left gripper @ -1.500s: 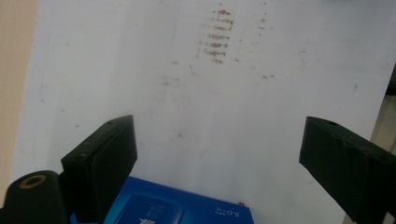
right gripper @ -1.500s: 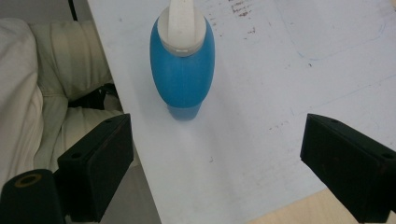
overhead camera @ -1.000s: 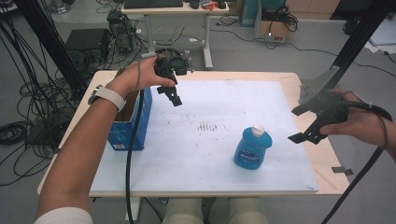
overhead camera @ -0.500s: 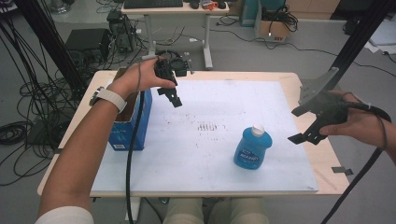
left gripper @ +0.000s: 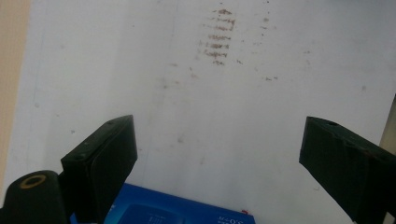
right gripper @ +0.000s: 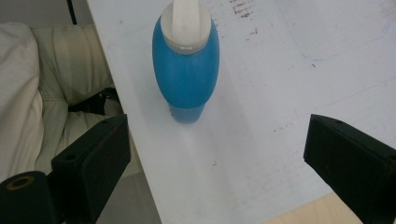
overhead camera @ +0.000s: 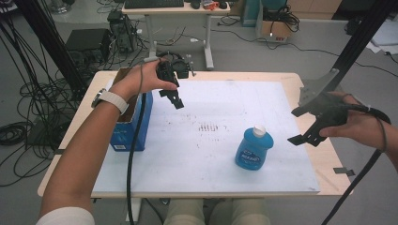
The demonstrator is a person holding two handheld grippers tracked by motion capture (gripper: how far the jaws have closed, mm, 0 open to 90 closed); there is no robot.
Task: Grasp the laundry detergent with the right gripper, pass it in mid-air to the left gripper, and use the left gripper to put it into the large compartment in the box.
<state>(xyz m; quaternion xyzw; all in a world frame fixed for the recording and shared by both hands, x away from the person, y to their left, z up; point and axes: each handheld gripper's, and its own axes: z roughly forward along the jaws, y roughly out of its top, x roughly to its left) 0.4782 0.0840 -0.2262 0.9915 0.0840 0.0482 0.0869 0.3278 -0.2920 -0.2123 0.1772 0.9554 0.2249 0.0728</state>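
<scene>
Blue bottle with white cap, standing upright on the white sheet that covers the tabletop, toward its near right part. Right gripper, held above the right edge of the tabletop, just right of the bottle and apart from it; its fingers spread wide with nothing between them. In the right gripper view the bottle lies beyond the fingers, nearer the left one, untouched. Left gripper, held over the far left part of the sheet, well apart from the bottle; its fingers likewise spread wide and empty. Blue box, open-topped, at the left edge of the sheet, under the left forearm.
</scene>
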